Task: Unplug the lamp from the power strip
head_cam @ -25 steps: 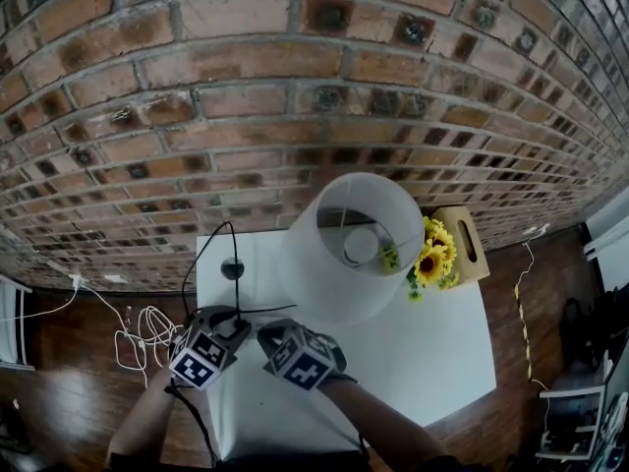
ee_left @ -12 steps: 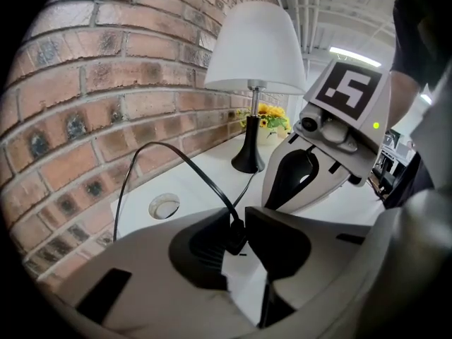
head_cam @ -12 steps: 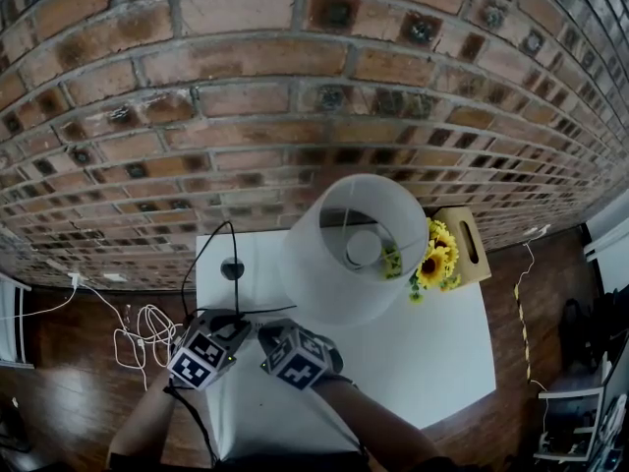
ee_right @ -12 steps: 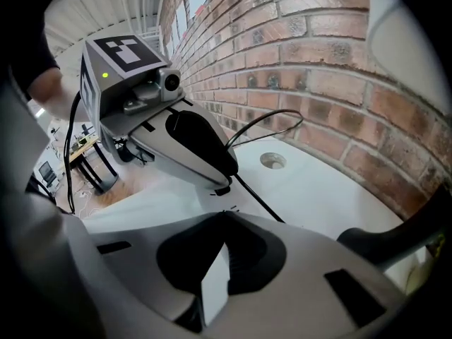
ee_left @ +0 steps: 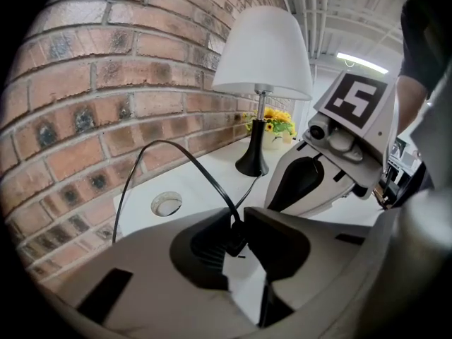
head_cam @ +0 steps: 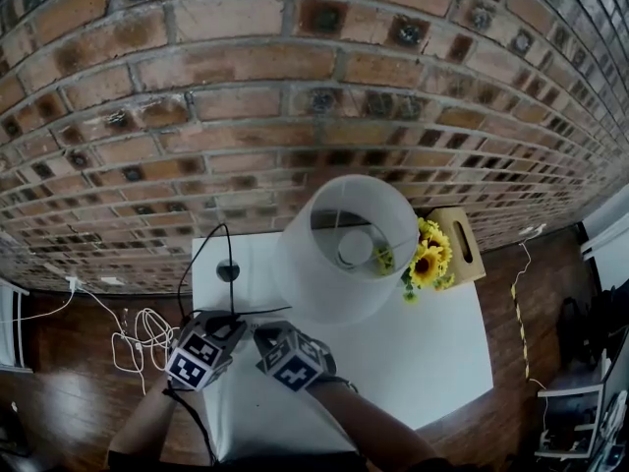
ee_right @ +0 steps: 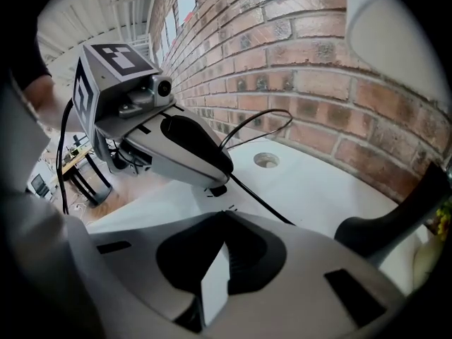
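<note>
Left gripper view, plug [ee_left: 234, 239] between jaws (closing)

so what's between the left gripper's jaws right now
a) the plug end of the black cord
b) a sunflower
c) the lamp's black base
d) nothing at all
a: in the left gripper view the left gripper has just been closing its jaws, and the plug end of the black cord sits pinched between them. The lamp base and sunflowers stand well behind.
</note>
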Tool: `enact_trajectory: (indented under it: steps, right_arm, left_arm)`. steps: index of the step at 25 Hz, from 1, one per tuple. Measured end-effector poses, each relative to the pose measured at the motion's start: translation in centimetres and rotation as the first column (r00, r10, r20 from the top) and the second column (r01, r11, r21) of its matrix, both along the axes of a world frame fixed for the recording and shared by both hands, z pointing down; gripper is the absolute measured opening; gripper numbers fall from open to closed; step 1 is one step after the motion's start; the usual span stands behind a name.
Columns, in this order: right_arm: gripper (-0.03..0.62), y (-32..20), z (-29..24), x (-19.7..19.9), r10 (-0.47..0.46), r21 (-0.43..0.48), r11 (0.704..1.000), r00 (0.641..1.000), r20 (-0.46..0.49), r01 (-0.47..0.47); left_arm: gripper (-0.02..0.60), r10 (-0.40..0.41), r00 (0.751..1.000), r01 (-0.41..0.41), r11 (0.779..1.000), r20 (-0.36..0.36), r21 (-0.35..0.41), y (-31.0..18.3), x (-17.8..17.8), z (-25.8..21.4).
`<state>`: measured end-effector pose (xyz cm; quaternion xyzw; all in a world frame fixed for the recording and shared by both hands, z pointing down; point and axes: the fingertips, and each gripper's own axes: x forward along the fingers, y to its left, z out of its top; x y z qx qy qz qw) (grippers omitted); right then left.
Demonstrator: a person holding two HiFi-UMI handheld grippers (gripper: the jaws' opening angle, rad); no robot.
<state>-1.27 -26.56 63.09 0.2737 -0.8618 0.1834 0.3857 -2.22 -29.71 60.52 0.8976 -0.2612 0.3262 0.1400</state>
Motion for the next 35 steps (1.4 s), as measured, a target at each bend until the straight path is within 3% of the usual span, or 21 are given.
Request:
enact_trajectory:
  steps: [10,14,20,26,35]
  right_arm:
    - [-0.006,-0.1,0.0,0.1,0.051,-0.015,0.999,0.997,0.062,-0.05]
    - [-0.006,-0.2,-0.3,0.2,0.096,-0.066,0.994,0.989,0.11,-0.089]
    - [-0.006,-0.3,-0.3,0.2,0.108,-0.073,0.992,0.988,0.11,-0.1]
    - [-0.006,-0.3,-0.4,0.2,0.121,-0.093,0.99,0.986,0.115,-0.11]
    - [-0.006,-0.4,-0.3,0.5,0.131,-0.113,0.987,0.984,0.122,-0.117]
  left_arm:
    - [0.067,-0.037,0.999,0.037,0.999,0.003,0.002,-0.1,-0.3,0.1]
    - [0.066,-0.072,0.997,0.072,0.997,-0.009,-0.016,-0.2,-0.6,0.4]
    - [0.066,-0.079,0.997,0.079,0.997,-0.017,-0.009,-0.4,-0.2,-0.5]
    - [0.064,-0.156,0.986,0.154,0.987,-0.059,-0.036,-0.9,-1.3,0.3]
    - [0.055,-0.16,0.985,0.16,0.987,-0.059,-0.004,-1.1,-1.2,-0.3]
